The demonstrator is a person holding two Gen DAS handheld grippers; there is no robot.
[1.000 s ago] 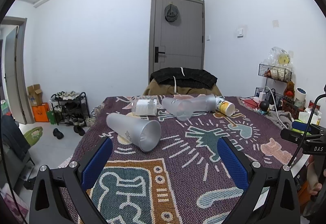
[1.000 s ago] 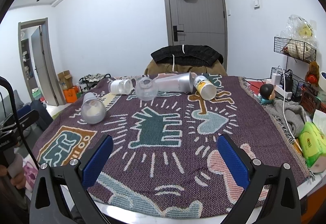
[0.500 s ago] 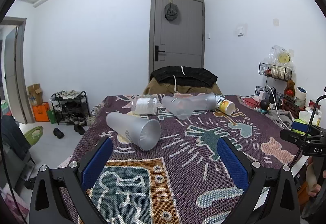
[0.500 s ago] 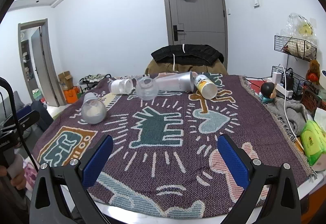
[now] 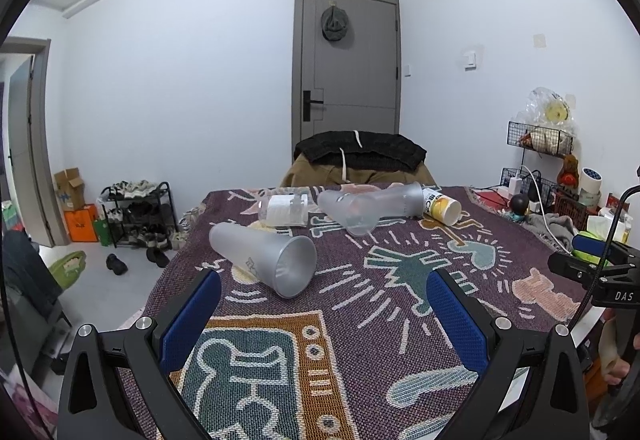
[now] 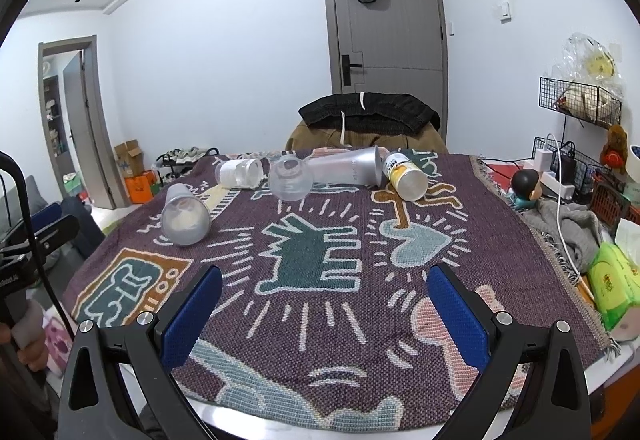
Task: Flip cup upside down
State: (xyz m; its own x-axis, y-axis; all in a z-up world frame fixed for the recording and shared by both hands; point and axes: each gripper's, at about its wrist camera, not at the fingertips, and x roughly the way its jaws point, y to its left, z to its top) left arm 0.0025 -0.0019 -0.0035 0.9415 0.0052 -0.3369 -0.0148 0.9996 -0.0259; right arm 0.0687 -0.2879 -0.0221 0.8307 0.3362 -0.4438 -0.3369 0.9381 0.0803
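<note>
Both grippers gape, holding nothing; left gripper (image 5: 324, 304) should straddle the frosted plastic cup (image 5: 262, 254) lying sideways, mid-body, squarely.

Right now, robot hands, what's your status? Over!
Left gripper open, empty; right gripper open, empty. Nearest cup on its side on the blanket, not flipped. Path to it clear; four more cups lie farther back.

bright, even ceiling light, soft shadows, sharp focus, strong fisheye edges.
</note>
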